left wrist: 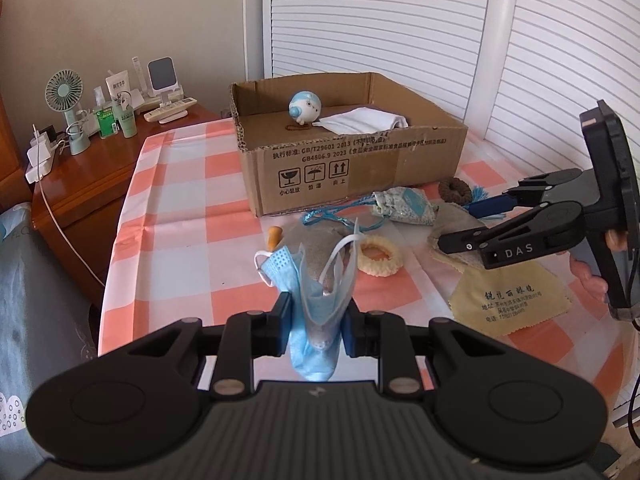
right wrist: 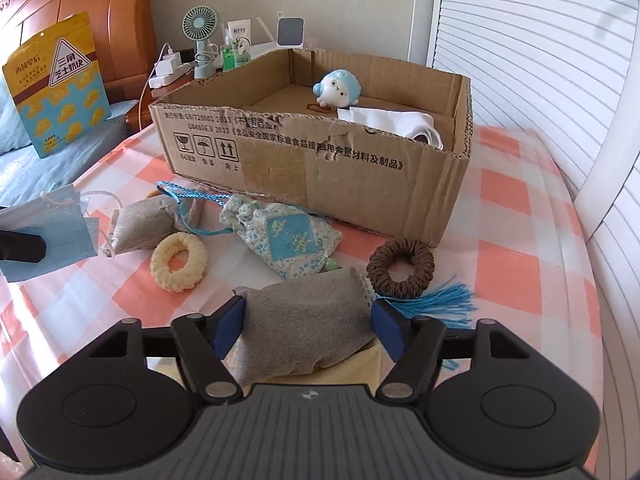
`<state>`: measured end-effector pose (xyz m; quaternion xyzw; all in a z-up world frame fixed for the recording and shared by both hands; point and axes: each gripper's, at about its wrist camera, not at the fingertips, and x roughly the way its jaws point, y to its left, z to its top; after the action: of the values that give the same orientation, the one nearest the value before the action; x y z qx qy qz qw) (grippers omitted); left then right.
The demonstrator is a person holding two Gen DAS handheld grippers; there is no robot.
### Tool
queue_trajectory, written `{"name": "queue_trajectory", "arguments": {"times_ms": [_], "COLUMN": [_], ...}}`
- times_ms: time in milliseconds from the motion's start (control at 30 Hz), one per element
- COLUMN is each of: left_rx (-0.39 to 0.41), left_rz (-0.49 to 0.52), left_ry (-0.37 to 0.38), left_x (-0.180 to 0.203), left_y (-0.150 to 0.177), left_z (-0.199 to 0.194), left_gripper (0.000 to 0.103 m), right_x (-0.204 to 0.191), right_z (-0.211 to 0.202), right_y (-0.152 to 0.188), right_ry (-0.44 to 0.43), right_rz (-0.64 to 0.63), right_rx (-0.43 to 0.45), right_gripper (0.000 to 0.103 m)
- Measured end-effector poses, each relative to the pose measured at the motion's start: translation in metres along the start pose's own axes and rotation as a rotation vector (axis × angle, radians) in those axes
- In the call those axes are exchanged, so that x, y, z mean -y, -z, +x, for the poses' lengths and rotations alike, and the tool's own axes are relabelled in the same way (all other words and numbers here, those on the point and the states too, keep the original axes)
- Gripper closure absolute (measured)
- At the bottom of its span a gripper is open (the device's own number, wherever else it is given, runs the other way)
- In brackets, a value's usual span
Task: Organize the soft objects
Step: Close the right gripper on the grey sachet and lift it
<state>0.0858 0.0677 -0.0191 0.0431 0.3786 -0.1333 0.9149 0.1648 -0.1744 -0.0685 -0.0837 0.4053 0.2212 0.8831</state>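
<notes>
Gripper [left wrist: 316, 322] with mask [left wrist: 316, 300]; toy [left wrist: 304, 107] boxed [left wrist: 360, 168]

face masks: 1 [left wrist: 316, 300] | grey sachet bags: 2 [right wrist: 308, 332] [right wrist: 140, 228], front of cardboard box [right wrist: 312, 152] | floral sachets: 1 [right wrist: 280, 240] | scrunchies: 2, cream [right wrist: 179, 258], brown [right wrist: 400, 267] | yellow lens cloths: 1 [left wrist: 508, 300] | inside cardboard box: plush toys: 1 [right wrist: 340, 88], white cloths: 1 [right wrist: 392, 120]

Bedroom, wooden headboard [right wrist: 120, 20], nightstand [left wrist: 92, 176]
</notes>
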Motion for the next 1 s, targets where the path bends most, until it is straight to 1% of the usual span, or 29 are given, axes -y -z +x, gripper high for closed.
{"name": "queue_trajectory", "arguments": {"times_ms": [100, 167, 233, 333, 433, 567, 767, 867, 1000], "left_rx": [-0.002, -0.005, -0.007, -0.013, -0.016, -0.016, -0.017, -0.007, 0.005], "left_rz": [0.002, 0.006, 0.008, 0.006, 0.010, 0.017, 0.028, 0.046, 0.065], "left_ry": [0.005, 0.007, 0.009, 0.020, 0.022, 0.025, 0.043, 0.038, 0.036], "left_x": [0.001, 0.001, 0.001, 0.000, 0.001, 0.001, -0.001, -0.002, -0.002], "left_y": [-0.001, -0.002, -0.002, -0.003, -0.004, -0.005, -0.012, -0.017, -0.024], "left_z": [0.002, 0.004, 0.005, 0.006, 0.007, 0.005, -0.004, -0.009, -0.013], "left_gripper": [0.080, 0.080, 0.080, 0.080, 0.080, 0.080, 0.080, 0.080, 0.080], "right_x": [0.001, 0.001, 0.000, 0.001, -0.001, -0.003, -0.003, -0.001, 0.001], "right_z": [0.003, 0.002, -0.001, -0.005, -0.010, -0.021, -0.053, -0.069, -0.081], "right_y": [0.001, 0.002, 0.002, 0.000, -0.002, -0.007, -0.015, -0.020, -0.025], "right_ry": [-0.005, -0.003, 0.000, 0.001, 0.013, 0.025, 0.014, -0.011, -0.002], "right_rz": [0.000, 0.000, -0.003, 0.004, -0.006, -0.006, -0.017, -0.013, -0.011], "right_rx": [-0.001, 0.004, 0.011, 0.017, 0.020, 0.031, 0.065, 0.078, 0.089], "right_gripper": [0.027, 0.033, 0.043, 0.054, 0.059, 0.060, 0.060, 0.060, 0.060]}}
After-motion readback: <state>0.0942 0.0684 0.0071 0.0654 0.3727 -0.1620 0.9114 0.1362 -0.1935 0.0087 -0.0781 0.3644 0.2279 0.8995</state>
